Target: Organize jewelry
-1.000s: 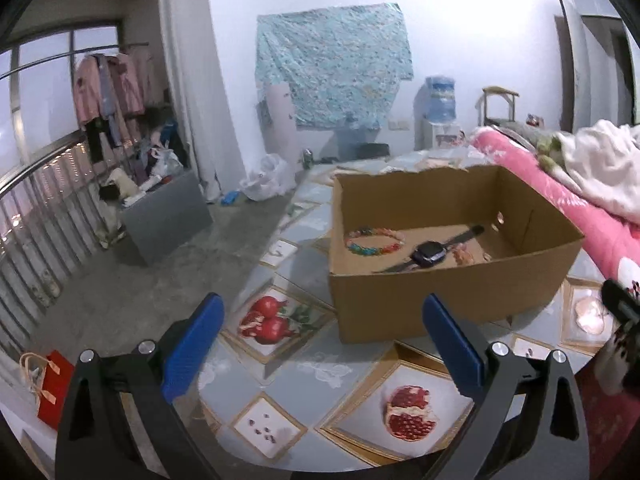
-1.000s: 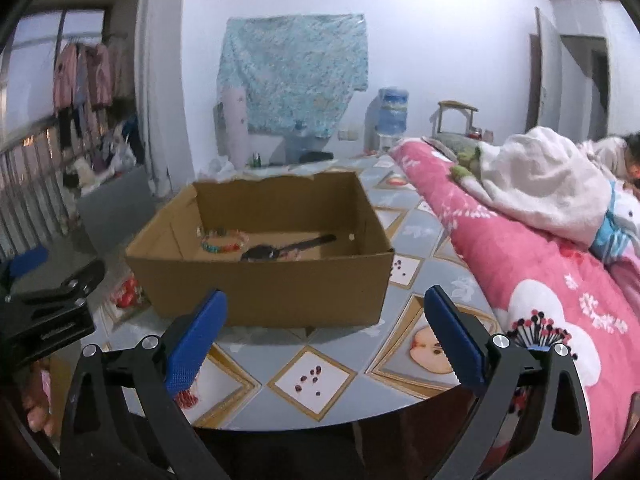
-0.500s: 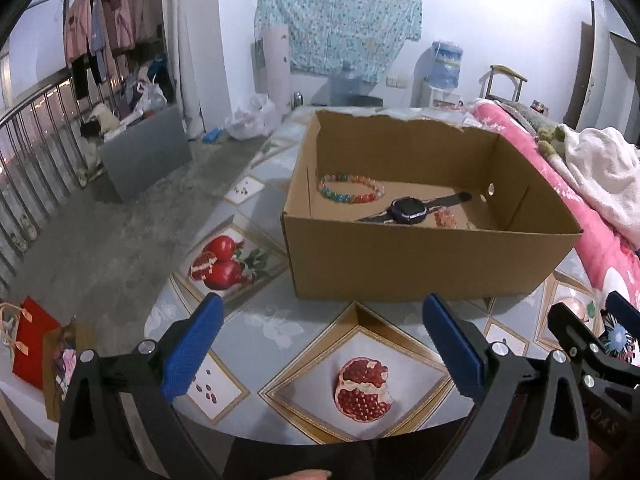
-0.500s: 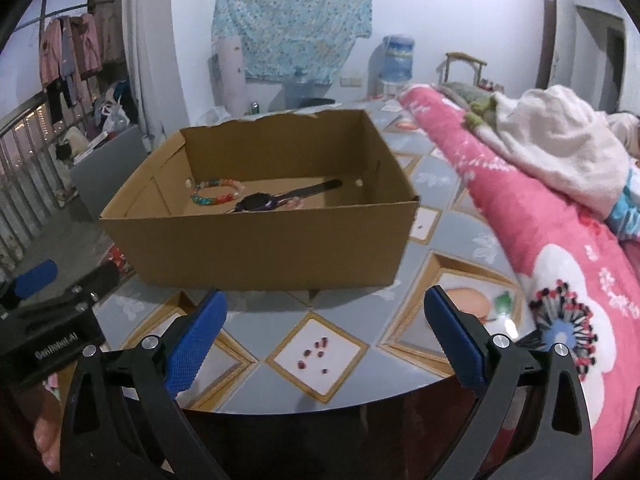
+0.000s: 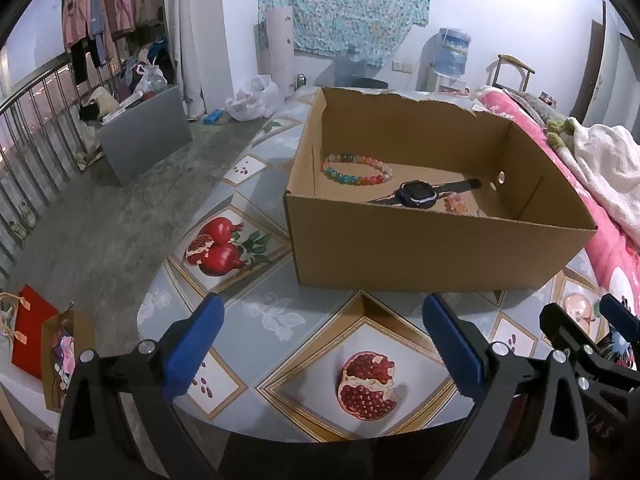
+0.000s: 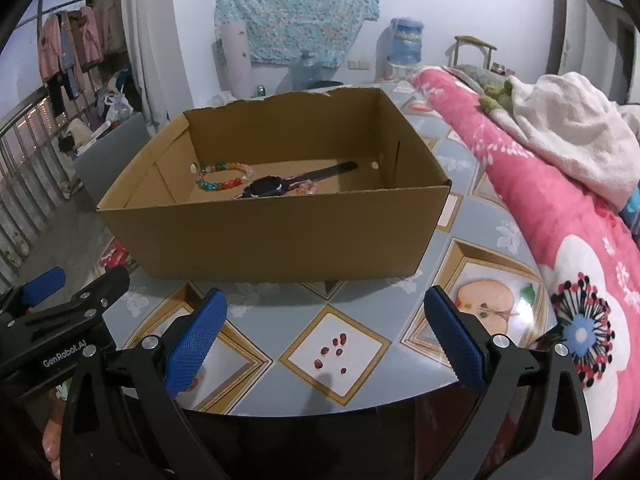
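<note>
Over the near edge of the table [image 5: 256, 320] is where you've got both grippers now, and compared with a second ago the views have dropped and tipped down: the cardboard box [image 5: 432, 256] fills a lot more of the frame and you can see straight into it, so you've closed in and squared up to it. Nothing inside has shifted over that second, though. The beaded bracelet [image 5: 356, 168] sits toward the far left of the box floor, the black watch [image 5: 418, 194] lies stretched out just right of it, and a small pinkish beaded piece [image 5: 456, 203] is right beside the watch, touching or nearly so, hard to tell. So all the jewelry I can see is already in the box, and that fits either you pulling back after dropping stuff in or lining up to sort what's in there; can't call it from this. Your left gripper [image 5: 320, 340] is spread wide with nothing between the blue pads, hovering over the pomegranate tile in front of the box's near wall. Your right gripper [image 6: 324, 330] is just as wide apart and empty too, over the tile with the loose seeds. From both, the jewelry is ahead and behind that near wall, so well apart from the fingertips, bracelet a bit left of center for each.
</note>
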The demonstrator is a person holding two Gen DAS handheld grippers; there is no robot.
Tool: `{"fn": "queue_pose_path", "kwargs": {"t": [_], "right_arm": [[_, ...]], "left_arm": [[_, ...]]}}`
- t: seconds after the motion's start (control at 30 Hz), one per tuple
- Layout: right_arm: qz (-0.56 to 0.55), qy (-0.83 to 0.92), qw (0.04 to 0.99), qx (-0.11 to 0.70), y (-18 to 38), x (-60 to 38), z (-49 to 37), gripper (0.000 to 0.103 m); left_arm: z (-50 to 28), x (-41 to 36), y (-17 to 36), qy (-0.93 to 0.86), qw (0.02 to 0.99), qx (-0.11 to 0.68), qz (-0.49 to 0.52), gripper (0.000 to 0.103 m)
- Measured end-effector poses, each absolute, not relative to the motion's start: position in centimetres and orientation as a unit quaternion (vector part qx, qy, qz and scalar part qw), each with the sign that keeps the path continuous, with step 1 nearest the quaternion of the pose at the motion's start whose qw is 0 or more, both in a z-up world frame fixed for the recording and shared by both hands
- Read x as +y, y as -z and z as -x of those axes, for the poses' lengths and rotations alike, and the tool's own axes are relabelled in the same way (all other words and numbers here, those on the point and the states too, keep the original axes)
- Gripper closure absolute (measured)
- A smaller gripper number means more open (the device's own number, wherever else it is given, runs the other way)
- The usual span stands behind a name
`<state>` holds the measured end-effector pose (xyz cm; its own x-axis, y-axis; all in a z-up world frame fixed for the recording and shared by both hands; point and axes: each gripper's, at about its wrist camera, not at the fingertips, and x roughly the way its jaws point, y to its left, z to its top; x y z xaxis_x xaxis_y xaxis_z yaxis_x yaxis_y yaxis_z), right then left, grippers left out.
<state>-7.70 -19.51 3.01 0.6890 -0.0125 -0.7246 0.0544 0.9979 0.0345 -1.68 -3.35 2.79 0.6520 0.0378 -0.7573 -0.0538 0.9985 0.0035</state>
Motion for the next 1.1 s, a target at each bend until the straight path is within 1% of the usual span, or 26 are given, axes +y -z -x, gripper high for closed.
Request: {"fn": "queue_pose_path", "kwargs": {"t": [1.1], "right_arm": [[-0.023,0.023,0.918,0.395,-2.83,-20.1,7.67,0.008]], "left_arm": [[1.51,-3.37,-2.18,-0.024,0.902,0.43,0.012,0.006]]}}
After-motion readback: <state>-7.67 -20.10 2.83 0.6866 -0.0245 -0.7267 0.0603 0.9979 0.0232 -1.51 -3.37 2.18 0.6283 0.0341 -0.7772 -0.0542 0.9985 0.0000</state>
